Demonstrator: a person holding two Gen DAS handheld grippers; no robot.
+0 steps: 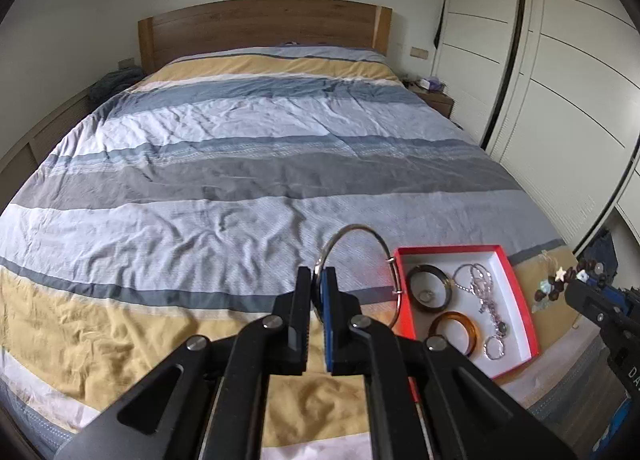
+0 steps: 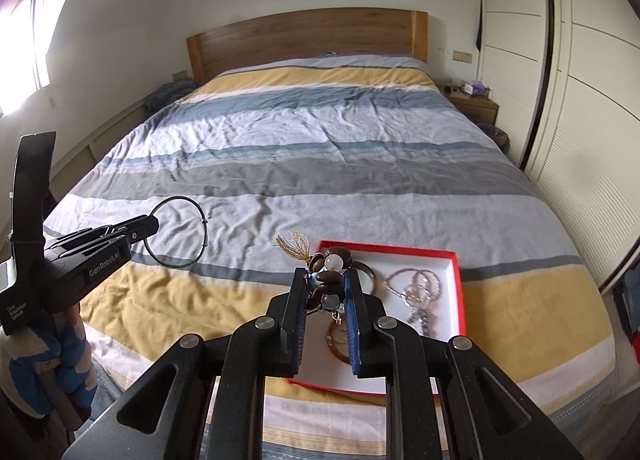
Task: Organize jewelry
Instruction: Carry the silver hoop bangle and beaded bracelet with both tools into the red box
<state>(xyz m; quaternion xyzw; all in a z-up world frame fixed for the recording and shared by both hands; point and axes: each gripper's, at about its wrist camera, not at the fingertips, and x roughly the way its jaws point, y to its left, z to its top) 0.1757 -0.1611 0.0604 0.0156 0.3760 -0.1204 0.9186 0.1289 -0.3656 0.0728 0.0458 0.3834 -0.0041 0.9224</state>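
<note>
My left gripper [image 1: 319,274] is shut on a thin silver bangle [image 1: 362,228], which stands up as a ring above the striped bedcover, left of the red box [image 1: 516,280]. From the right wrist view that same left gripper [image 2: 154,221] holds the bangle [image 2: 202,234] over the bed's left part. My right gripper [image 2: 327,278] is shut on a beaded bracelet [image 2: 332,262] of brown and pale beads with a straw-coloured tassel [image 2: 295,246], just above the box's near left corner. The red box [image 2: 458,284] holds a dark bangle [image 1: 428,290], an amber bangle [image 1: 454,330] and silver chains [image 1: 486,292].
The bed [image 1: 240,163] fills both views, with a wooden headboard [image 1: 260,27] at the far end. White wardrobe doors [image 1: 560,59] line the right side, and a bedside table [image 2: 472,103] stands by the headboard. A person's gloved hand [image 2: 64,360] holds the left gripper.
</note>
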